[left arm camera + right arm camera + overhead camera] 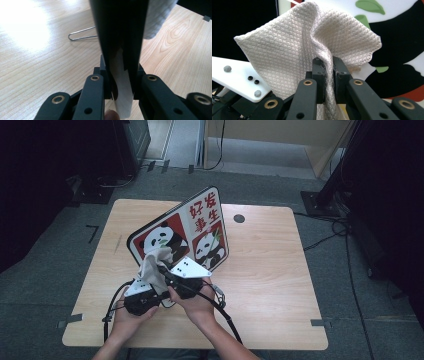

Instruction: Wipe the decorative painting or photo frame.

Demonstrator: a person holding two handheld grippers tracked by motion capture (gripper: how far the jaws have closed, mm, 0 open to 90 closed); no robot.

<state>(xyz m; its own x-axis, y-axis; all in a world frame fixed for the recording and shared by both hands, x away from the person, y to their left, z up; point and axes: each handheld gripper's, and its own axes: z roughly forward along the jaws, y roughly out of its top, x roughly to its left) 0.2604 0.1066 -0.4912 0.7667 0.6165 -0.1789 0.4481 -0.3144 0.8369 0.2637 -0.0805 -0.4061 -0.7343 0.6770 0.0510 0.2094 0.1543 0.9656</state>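
A light wooden table (270, 270) with a round cable hole (239, 218) stands on grey carpet (50, 270) marked with tape. Black stands (320, 200) and trailing cables (345, 245) flank it in deep shadow, while brighter light falls on pale flooring (260, 155) beyond.

Two black two-jaw grippers, left gripper (141, 301) beside right gripper (186, 285), brass-ringed pivot screws on the jaw arms, white three-cornered plate (190, 268) with dark and grey screw heads on top of the right gripper, black cables (226, 317) trailing from both, bare forearms without sleeves
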